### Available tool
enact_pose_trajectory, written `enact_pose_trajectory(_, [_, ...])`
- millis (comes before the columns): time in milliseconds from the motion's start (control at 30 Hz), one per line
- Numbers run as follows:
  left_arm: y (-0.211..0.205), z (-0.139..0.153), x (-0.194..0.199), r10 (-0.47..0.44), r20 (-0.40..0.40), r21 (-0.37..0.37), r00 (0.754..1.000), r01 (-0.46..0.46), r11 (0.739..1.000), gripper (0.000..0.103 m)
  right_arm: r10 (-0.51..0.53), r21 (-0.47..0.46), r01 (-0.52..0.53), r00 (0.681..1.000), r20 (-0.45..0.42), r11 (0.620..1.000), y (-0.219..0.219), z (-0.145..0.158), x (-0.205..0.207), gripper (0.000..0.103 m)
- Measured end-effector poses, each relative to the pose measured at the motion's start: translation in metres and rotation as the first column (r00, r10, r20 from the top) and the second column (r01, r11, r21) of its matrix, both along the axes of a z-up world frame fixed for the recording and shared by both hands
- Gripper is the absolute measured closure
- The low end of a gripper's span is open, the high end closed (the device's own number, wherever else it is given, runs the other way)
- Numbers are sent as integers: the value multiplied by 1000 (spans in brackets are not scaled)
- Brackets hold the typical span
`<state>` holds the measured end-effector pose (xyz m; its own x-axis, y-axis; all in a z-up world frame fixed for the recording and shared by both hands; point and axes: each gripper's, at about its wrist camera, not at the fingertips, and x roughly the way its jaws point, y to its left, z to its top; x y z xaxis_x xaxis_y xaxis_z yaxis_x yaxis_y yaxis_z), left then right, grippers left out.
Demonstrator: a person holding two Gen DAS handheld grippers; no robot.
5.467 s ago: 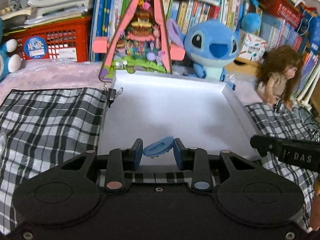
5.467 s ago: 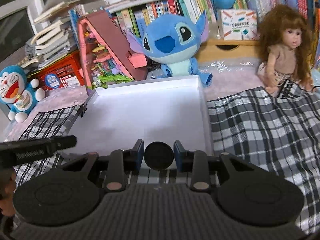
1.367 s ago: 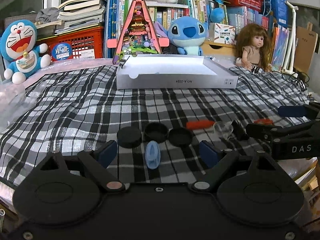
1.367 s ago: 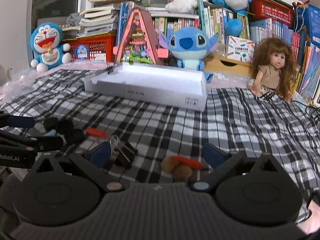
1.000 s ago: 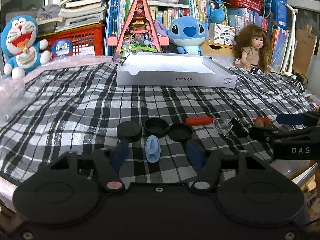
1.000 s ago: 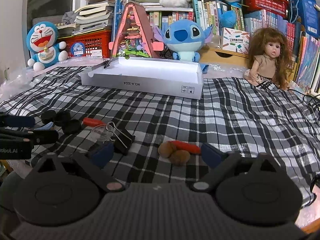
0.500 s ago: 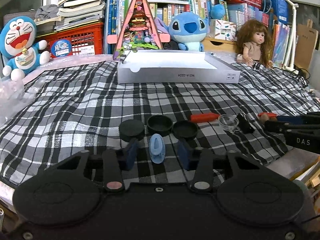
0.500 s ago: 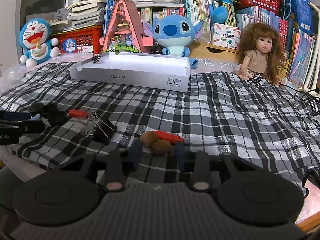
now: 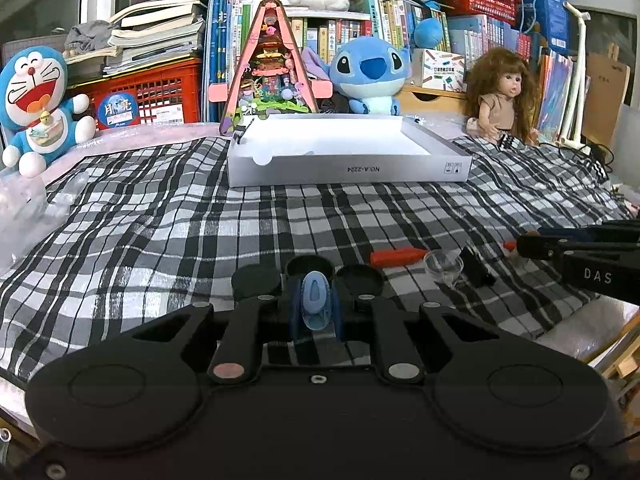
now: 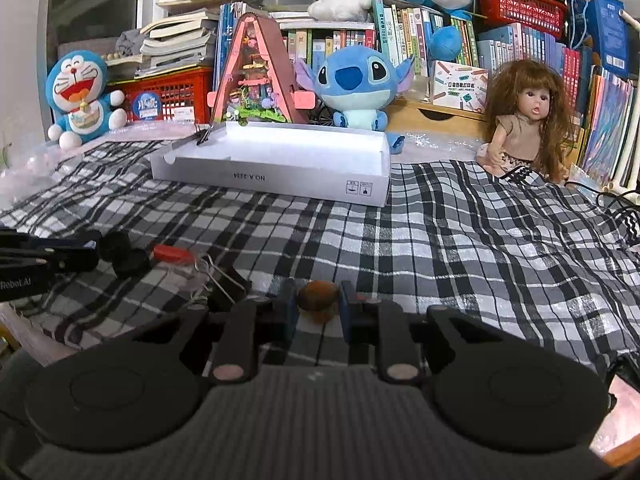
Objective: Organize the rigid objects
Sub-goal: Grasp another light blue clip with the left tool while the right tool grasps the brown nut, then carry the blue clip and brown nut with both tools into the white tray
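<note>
Down at the near edge of the plaid cloth (image 9: 168,216), the left gripper (image 9: 316,312) has its two blue pads pressed against the sides of a small light-blue oval piece (image 9: 315,300), which stands on edge between them. Just beyond it sit three black round caps (image 9: 256,280) in a row, the middle one partly hidden behind the blue piece. To their right lie a red marker-like stick (image 9: 396,257), a small clear cup (image 9: 443,265) and a black binder clip (image 9: 474,266), close together on the cloth.

On the other side, the right gripper (image 10: 318,308) pinches a small brown rounded object (image 10: 319,294); what exactly it is cannot be told. The binder clip (image 10: 224,280) lies just to its left, with wire handles raised.

Farther back on the cloth rests a shallow white cardboard box lid (image 9: 348,168), open side up, well apart from both held pieces. Behind it stand a Stitch plush (image 9: 370,76), a triangular miniature house (image 9: 272,72), a Doraemon plush (image 9: 36,104) and a long-haired doll (image 9: 502,96) in front of crowded bookshelves (image 9: 472,40).
</note>
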<state>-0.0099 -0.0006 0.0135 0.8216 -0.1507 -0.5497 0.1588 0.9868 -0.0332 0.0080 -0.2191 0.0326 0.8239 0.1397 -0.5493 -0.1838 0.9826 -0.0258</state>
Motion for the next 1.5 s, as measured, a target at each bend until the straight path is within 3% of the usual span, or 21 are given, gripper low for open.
enact_pose_trajectory(433, [6, 33, 42, -9, -2, -31, 1000, 9, 999, 88, -33, 84, 37, 999, -39, 996, 0, 20, 39, 77])
enact_pose_trajectory(900, [14, 67, 126, 4, -40, -81, 999, -8, 997, 88, -66, 151, 81, 993, -99, 985, -9, 39, 104, 77])
enact_pose_trajectory(1100, [6, 67, 164, 4, -81, -68, 997, -9, 998, 88, -38, 182, 68, 986, -163, 981, -8, 46, 141, 77])
enact_pose_trajectory(1500, [-6, 54, 241, 44, -150, -49, 988, -51, 997, 88, -42, 129, 76, 967, -251, 989, 15, 43, 213, 77])
